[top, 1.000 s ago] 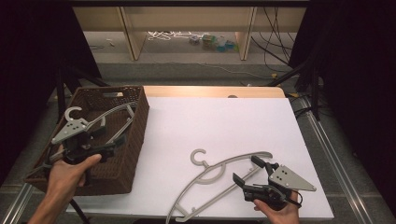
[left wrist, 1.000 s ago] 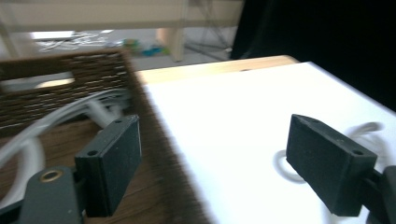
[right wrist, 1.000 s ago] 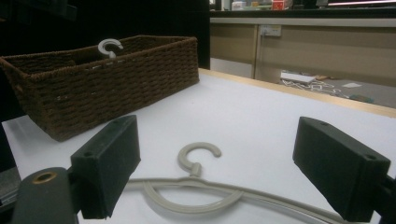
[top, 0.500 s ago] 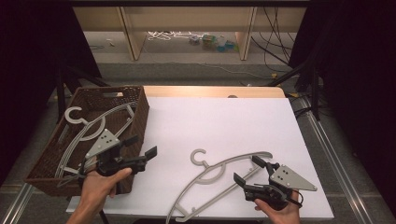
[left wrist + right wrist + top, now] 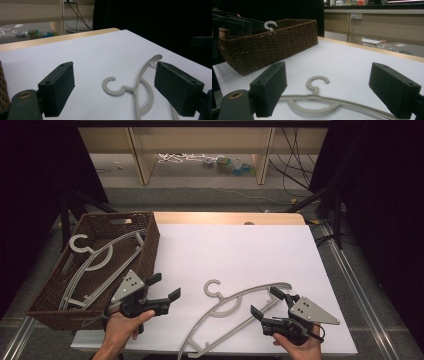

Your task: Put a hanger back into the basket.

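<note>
A grey plastic hanger [image 5: 223, 298] lies flat on the white table top near its front edge, hook pointing away from me. My right gripper [image 5: 265, 301] stands open at the hanger's right arm, one jaw on either side of it; in the right gripper view [image 5: 332, 87] the hanger [image 5: 315, 89] lies between the jaws. Just right of the brown wicker basket [image 5: 150, 245], my left gripper [image 5: 165, 286] is open and empty, aimed at the hanger [image 5: 127, 88] from its left. A second grey hanger [image 5: 117, 240] rests inside the basket.
The basket [image 5: 274, 42] takes up the table's left side, with a hanger hook [image 5: 270, 24] poking over its rim. A wooden strip [image 5: 225, 217] edges the far side of the table. Black stand legs flank the table, and shelving with floor clutter stands beyond.
My left gripper has left the hanger in the basket and moved right, out over the white table toward the other hanger, jaws open. The right gripper has stayed put.
</note>
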Demonstrator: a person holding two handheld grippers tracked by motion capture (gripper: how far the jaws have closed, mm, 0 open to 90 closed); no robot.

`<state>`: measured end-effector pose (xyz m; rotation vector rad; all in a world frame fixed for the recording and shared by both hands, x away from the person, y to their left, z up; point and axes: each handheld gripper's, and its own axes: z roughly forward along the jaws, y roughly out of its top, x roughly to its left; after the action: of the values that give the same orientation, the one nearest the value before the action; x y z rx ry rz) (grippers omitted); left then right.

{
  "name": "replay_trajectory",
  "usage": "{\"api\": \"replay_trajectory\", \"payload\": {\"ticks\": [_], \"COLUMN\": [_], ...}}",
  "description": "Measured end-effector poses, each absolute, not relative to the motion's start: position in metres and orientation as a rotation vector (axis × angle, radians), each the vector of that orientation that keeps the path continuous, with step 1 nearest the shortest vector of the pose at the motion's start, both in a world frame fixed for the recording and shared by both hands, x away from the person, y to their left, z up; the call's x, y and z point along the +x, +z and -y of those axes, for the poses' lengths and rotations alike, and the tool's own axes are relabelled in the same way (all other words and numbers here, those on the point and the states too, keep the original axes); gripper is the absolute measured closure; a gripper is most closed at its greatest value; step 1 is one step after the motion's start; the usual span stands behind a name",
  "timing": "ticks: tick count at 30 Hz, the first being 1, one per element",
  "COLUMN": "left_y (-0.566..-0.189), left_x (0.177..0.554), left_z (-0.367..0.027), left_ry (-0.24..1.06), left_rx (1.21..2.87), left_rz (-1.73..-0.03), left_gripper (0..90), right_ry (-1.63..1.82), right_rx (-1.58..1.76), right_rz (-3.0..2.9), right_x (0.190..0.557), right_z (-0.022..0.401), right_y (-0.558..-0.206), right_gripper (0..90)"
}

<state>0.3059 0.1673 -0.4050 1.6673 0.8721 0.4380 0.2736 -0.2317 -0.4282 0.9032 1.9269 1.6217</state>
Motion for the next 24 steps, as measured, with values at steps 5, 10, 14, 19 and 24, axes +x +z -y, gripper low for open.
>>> {"api": "replay_trajectory", "payload": {"ticks": [5,10,14,19,24], "left_y": [-0.415,-0.426,-0.434,-0.447,-0.458], "left_x": [0.302,0.305,0.315,0.327,0.333], "left_z": [-0.152,-0.135,-0.122,-0.104,-0.086], "left_ry": [0.417,0.369,0.32,0.263,0.237], "left_rx": [1.727,1.808,1.899,2.089,2.255], "left_rz": [-0.841,-0.824,-0.802,-0.768,-0.74], "left_gripper": [16.2,16.2,16.1,17.5,24.7], "right_ry": [1.625,1.612,1.601,1.616,1.634], "right_rx": [0.904,0.889,0.917,0.894,0.883], "right_rz": [-1.931,-1.949,-1.939,-1.942,-1.932], "right_x": [0.272,0.273,0.273,0.273,0.273], "right_z": [0.23,0.23,0.232,0.227,0.226], "right_y": [-0.427,-0.428,-0.427,-0.427,-0.428], "right_gripper": [15.7,15.7,15.7,15.7,15.7]}}
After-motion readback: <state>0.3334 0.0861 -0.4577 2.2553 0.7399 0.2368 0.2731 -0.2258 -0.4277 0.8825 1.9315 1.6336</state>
